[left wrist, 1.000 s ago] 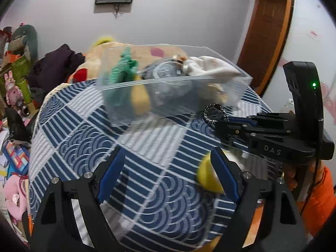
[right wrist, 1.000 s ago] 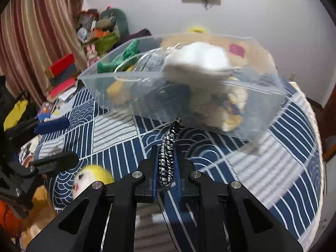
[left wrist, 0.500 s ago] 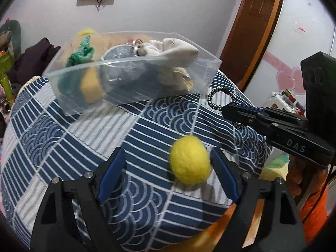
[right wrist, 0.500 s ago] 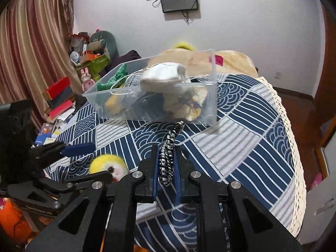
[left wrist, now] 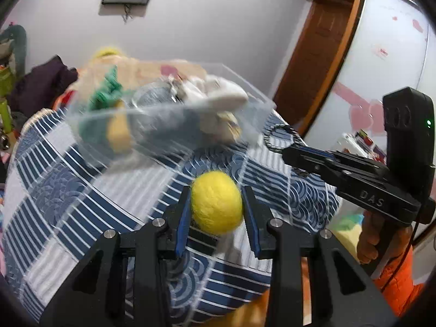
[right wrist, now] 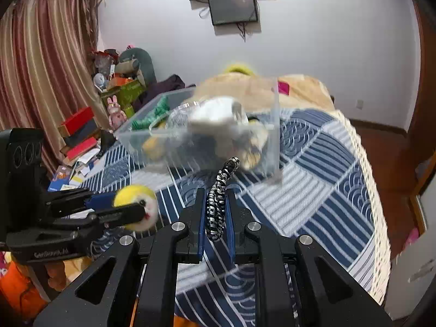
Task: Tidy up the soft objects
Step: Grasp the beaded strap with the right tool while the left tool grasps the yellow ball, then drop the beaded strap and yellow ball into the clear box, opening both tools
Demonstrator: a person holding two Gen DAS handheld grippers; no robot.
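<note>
Yellow felt ball (left wrist: 216, 202) sits pinched between the blue pads of the left gripper (left wrist: 216, 212) in the left wrist view, the jaws narrowed against its two sides, above the near edge of a bed (left wrist: 81, 190) covered in blue-and-white patterned cloth. Farther back on the bed stands a clear plastic bin (left wrist: 169, 125), blurred, filled with soft things in green, yellow, grey and white. At right, the right gripper (left wrist: 288, 155) reaches in near the bin's corner, a black-and-white braided cord (left wrist: 278, 136) looping out from its tip.

From the right wrist view, the right gripper (right wrist: 215, 218) holds the braided cord (right wrist: 218, 199) clamped upright between nearly closed jaws, its top end just short of the bin (right wrist: 207, 133). At lower left, the left gripper (right wrist: 128, 209) grips the ball (right wrist: 136, 204), which shows a white face with a red mark, beside the bed's (right wrist: 327, 179) left edge. Striped curtains (right wrist: 41, 68) and a cluttered pile of boxes (right wrist: 81, 133) fill the background.
</note>
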